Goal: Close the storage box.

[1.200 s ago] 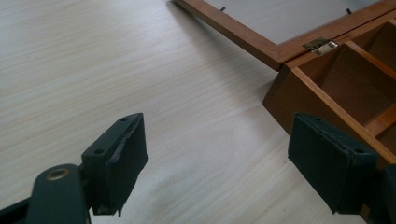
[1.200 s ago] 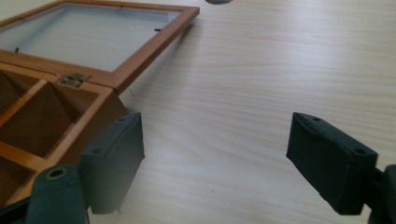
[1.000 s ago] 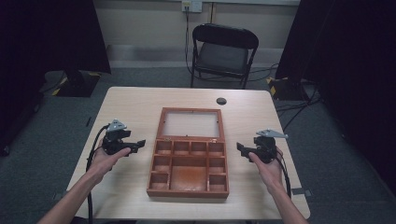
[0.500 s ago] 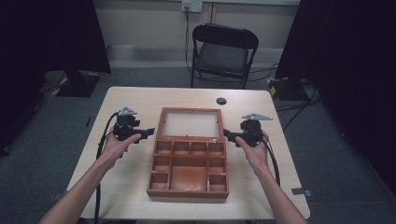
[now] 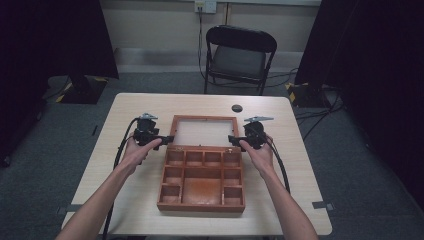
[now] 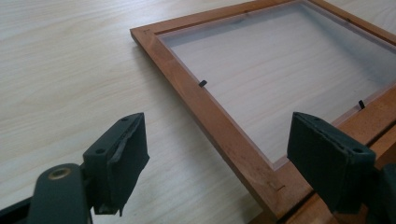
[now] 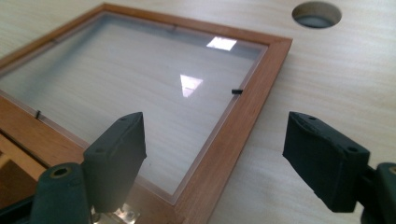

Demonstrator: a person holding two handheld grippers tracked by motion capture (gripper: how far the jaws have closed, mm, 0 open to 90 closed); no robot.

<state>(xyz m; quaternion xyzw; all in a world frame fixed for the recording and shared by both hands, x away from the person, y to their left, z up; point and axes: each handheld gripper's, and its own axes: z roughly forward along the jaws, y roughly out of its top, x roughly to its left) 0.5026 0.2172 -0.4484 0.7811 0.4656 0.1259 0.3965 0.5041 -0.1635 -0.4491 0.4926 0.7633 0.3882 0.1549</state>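
A table (image 5: 150, 107) carries an open wooden box (image 5: 202, 180) at its middle, near the person's edge; its glazed lid (image 5: 204, 131) lies flat behind it. A hole (image 5: 237, 108) sits beyond the lid. The left gripper (image 5: 168, 138) straddles the lid's left rail, jaws wide apart. The right gripper (image 5: 232, 139) straddles the right rail, likewise agape.

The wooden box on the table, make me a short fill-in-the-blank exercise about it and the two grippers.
1. The wooden box lies with its glass lid ____.
2. Both the left gripper and the right gripper have their jaws ____.
3. Each gripper sits at a side rail of the ____.

Missing words: open; open; lid
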